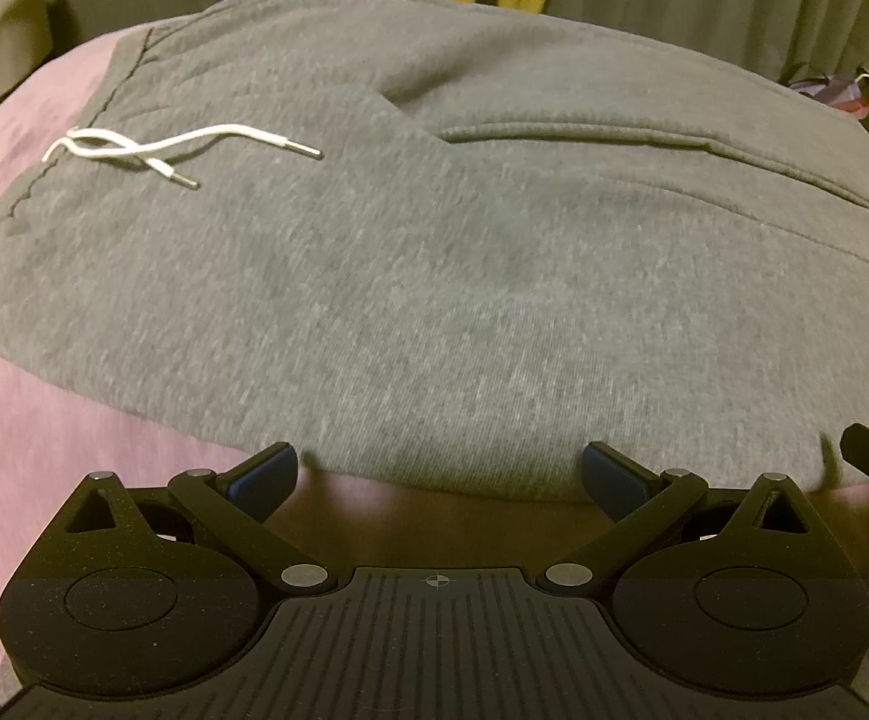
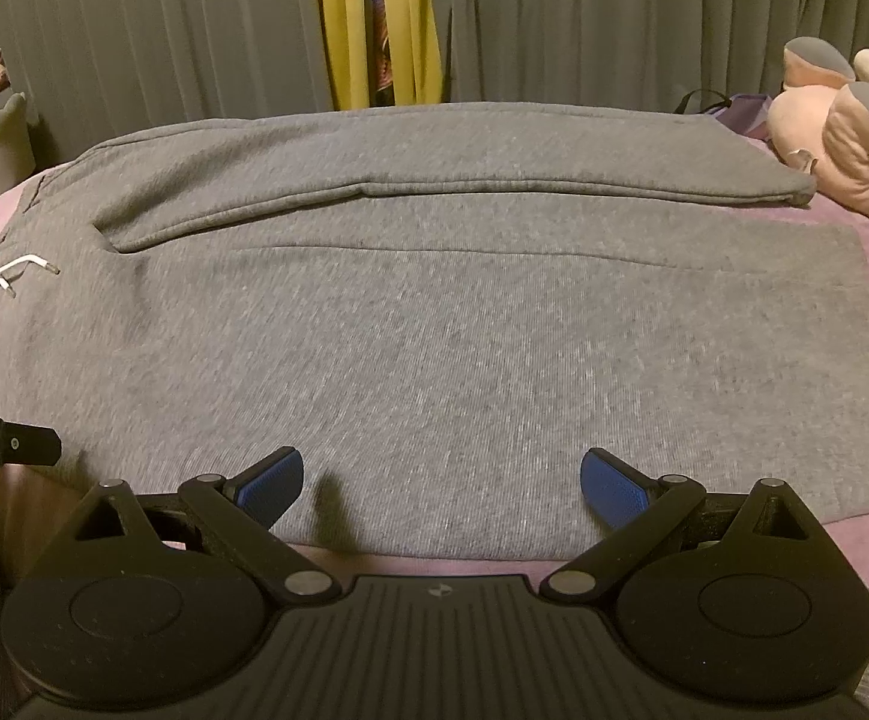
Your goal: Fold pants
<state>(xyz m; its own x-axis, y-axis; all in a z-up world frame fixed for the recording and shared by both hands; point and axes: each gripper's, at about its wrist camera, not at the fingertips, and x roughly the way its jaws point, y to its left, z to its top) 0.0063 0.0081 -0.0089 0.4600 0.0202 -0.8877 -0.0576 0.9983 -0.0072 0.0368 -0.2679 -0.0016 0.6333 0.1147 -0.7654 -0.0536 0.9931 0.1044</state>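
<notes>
The pants [image 2: 434,348] lie flat on the pink bed [image 1: 44,420], waistband to my left and cuffs to my right, with the far leg already lying partly over the near one so its long edge runs as a ridge across the middle. My job now, as I judge it, is to take the near edge in two places and carry it over toward the far side, so I want both grips low and right at the hem, catching every layer rather than only the top one. My left gripper [image 1: 440,471] sits at the near edge close to the waist end, jaws wide apart and holding nothing; my right gripper [image 2: 442,480] sits at the same edge further toward the cuffs, also spread wide and empty. I should close both at about the same depth, lift evenly, and keep the cloth taut between them so no slack bunches in the fold. The cloth is a heathered grey, thick and soft, likely to sag under its own weight. A white drawstring [image 1: 182,147] lies loose near the waistband. A pink plush toy [image 2: 842,126] sits just beyond the cuffs, with grey curtains [image 2: 644,18] behind.
</notes>
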